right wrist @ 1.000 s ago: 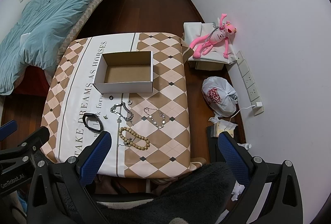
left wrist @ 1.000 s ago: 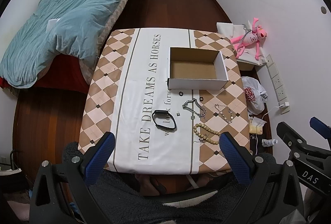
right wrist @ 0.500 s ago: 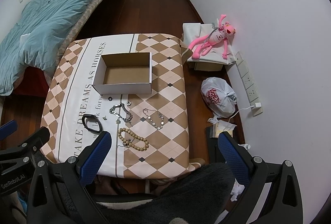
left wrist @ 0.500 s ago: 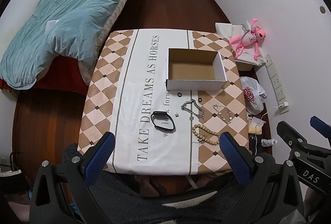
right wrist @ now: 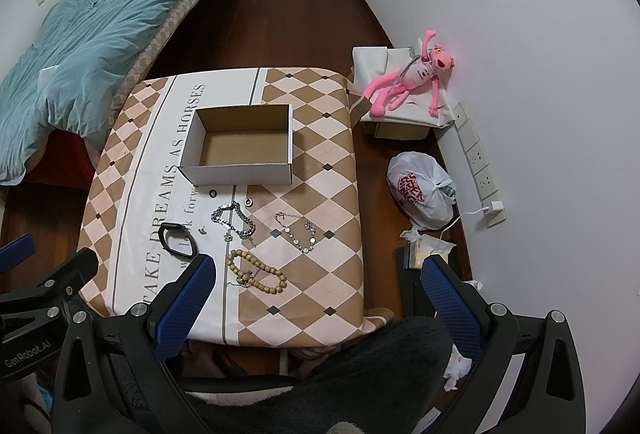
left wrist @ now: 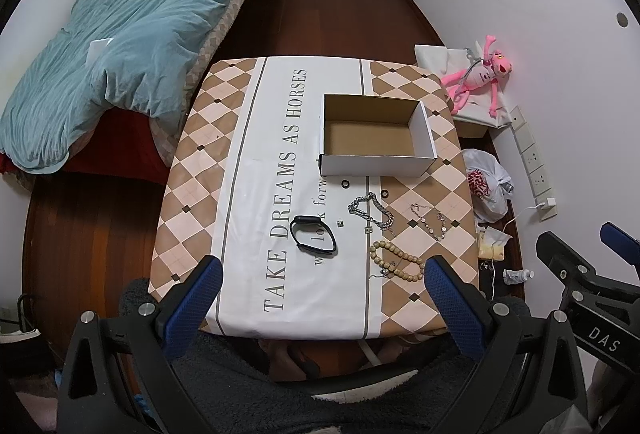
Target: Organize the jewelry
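Observation:
An empty white cardboard box stands on the table with the checked cloth. In front of it lie a black wristband, a silver chain bracelet, a thin silver necklace, a wooden bead bracelet, two small rings and tiny metal pieces. My left gripper and right gripper are both open and empty, held high above the table's near edge.
A bed with a teal duvet stands at the left. A pink plush toy on a white box, a plastic bag and a power strip lie on the floor by the right wall.
Both grippers have drifted slightly, so the table sits a little lower and farther in view. Nothing on the table has moved.

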Tool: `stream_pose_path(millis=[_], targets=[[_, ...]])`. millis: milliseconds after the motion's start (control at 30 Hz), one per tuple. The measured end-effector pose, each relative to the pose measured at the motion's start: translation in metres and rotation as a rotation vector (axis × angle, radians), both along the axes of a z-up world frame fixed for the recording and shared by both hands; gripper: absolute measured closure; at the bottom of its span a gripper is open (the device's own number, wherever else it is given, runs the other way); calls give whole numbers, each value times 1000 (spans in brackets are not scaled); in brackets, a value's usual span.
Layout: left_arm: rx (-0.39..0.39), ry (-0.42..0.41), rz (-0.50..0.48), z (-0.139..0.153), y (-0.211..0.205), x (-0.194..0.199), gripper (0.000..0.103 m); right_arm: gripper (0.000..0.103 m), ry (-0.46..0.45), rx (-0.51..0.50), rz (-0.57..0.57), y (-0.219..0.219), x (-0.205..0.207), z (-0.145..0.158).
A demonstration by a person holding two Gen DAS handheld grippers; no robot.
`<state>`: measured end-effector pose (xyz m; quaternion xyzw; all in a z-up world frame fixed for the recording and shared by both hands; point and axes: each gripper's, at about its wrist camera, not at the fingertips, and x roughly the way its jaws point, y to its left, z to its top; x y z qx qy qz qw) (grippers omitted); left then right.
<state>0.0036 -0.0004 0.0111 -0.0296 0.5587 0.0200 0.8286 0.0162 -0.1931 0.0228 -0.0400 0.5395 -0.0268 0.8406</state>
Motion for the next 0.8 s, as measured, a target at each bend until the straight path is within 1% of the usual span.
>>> stream_pose_path(millis=[233,367,433,500,567,667,767,800], targets=[[-3,-9,0,-1,-1,0,0,0,-3,2,-8,-3,4,2],[25,-21,19,-17,0,14,0,0,17,3,-22,-5,17,-13],[61,-16,29,-32,3,24,0,0,46,-2,-32,-4,24,-32],[93,3,42,-51,7,35,0,0,82,-6,-32,-3,34,-56],[117,32,51,-72,11,45,0,0,134,-9,-26,-2,42,-88],[140,88,54,-104,19,54,0,0,225,23,-22,-2,53,-138],[164,145,55,-133,26,57,0,8,300,55,-11,2,57,-187],[169,161,60,-141,29,56,0,14,325,66,-5,4,56,-201]])
